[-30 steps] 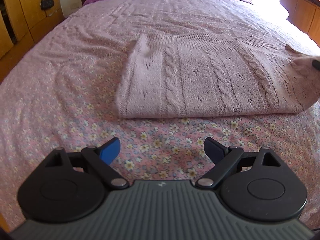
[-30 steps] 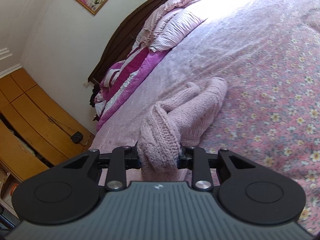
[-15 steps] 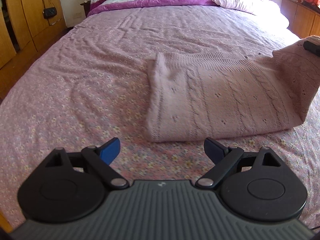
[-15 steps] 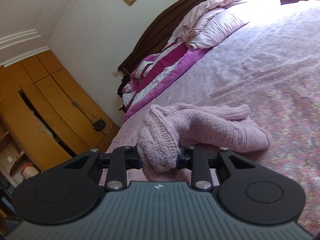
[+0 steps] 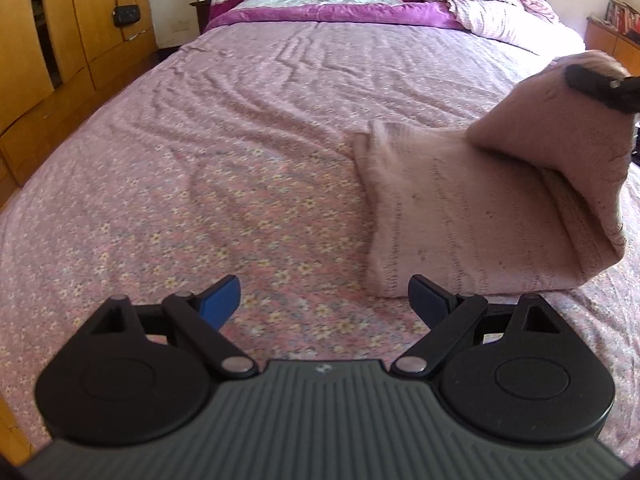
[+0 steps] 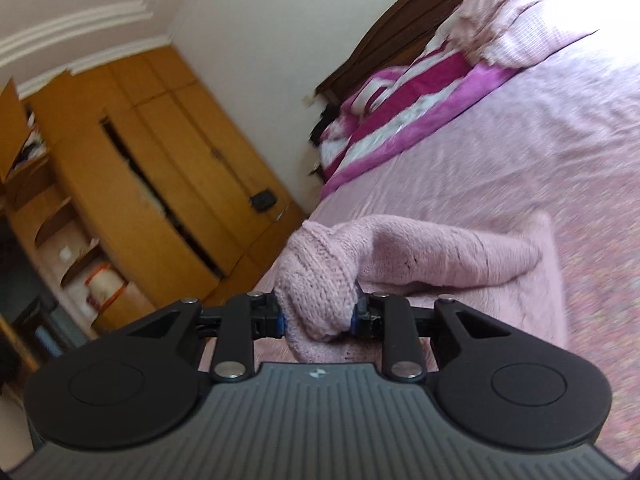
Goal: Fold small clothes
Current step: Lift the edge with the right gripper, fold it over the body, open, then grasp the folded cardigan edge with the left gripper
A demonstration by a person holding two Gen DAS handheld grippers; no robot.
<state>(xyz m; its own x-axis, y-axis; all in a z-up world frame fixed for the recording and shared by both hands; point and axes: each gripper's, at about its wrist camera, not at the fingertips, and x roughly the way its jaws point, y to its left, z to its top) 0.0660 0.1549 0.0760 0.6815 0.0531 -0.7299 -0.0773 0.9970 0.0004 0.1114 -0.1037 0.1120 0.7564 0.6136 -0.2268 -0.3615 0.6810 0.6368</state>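
Note:
A pink cable-knit sweater (image 5: pixel 460 216) lies folded on the flowered bedspread (image 5: pixel 200 208), right of centre in the left wrist view. My right gripper (image 6: pixel 318 320) is shut on the sweater's right end (image 6: pixel 316 280) and holds it lifted above the lower layer; that raised end (image 5: pixel 560 120) and a black finger (image 5: pixel 600 84) show at the right edge of the left wrist view. My left gripper (image 5: pixel 324 300) is open and empty, low over the bedspread just left of the sweater's near corner.
Striped magenta blankets and pillows (image 5: pixel 340 0) are piled at the headboard. A wooden wardrobe (image 5: pixel 60 40) stands along the bed's left side, and a low wooden cabinet (image 5: pixel 616 40) at the far right.
My right gripper has lifted the sweater's right end higher and carried it leftward over the rest. My left gripper has drifted left, so the sweater sits further right in its view.

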